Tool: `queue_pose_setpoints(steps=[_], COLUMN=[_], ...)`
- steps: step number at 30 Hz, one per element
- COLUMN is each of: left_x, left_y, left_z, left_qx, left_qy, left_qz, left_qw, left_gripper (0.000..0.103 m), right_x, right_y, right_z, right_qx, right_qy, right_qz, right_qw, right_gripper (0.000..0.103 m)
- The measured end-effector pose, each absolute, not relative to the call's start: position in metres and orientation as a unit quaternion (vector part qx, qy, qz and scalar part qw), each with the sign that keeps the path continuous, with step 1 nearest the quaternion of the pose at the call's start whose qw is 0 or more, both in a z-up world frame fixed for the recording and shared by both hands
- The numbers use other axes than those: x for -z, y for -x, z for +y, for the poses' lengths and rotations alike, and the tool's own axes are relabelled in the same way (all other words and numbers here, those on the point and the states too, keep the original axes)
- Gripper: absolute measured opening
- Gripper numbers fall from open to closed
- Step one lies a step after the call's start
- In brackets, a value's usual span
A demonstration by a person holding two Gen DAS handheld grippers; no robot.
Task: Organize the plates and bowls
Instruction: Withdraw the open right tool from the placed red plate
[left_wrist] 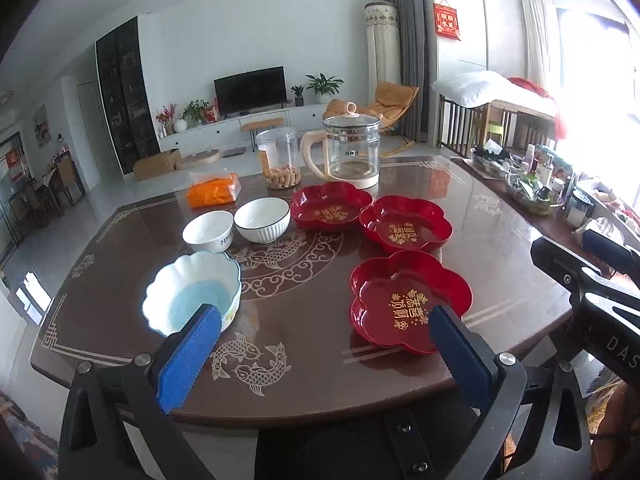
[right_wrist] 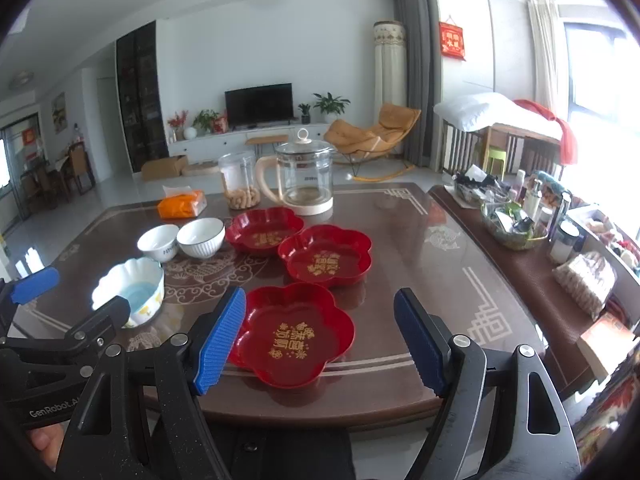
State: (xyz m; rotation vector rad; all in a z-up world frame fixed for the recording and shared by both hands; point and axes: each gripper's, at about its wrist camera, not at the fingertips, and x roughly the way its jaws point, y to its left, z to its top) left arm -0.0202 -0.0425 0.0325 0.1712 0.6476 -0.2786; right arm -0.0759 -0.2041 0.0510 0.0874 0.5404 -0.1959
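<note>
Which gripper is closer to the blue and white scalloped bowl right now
Left. The open left gripper hovers over the table's near edge with the scalloped bowl just behind its left finger. The open right gripper frames the nearest red plate, further right.

Left gripper [left_wrist: 320,352] and right gripper [right_wrist: 320,340]: black angular frames with triangular cut-outs and round silver screws at the pivots. Each finger [left_wrist: 188,360] carries a ridged blue pad [right_wrist: 220,340]. White lettering marks the black handles: "GenRobot" on the left, "DAS" on the right.
</note>
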Motion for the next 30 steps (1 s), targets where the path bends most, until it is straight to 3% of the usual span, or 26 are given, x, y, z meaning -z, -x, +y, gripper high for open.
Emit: queue_pose_setpoints(steps=[18,26,30], left_x=[-0.063,-0.037,-0.012], left_y=[0.058,0.043,0.026], left_z=[-0.010,-0.001,0.000], left_qx=[0.128,0.159,0.167], left_qy=[-0.005,0.072,0.120], left_qz=[0.248,0.319,0.373], left_qw=[0.960,0.931,0.905], left_gripper=[0.103,0.103,0.103], right_x=[-0.057,-0.060,-0.060], right_y=[0.100,0.116,0.112], right_z=[-0.179,-0.206,-0.212], right_qx=[0.157,0.104,0.086], right_qy=[0.031,-0.058,-0.039], right_qz=[0.252,0.205,0.179], right_qw=[0.954,0.971,0.979], right_gripper=[0.080,0.080,0.080])
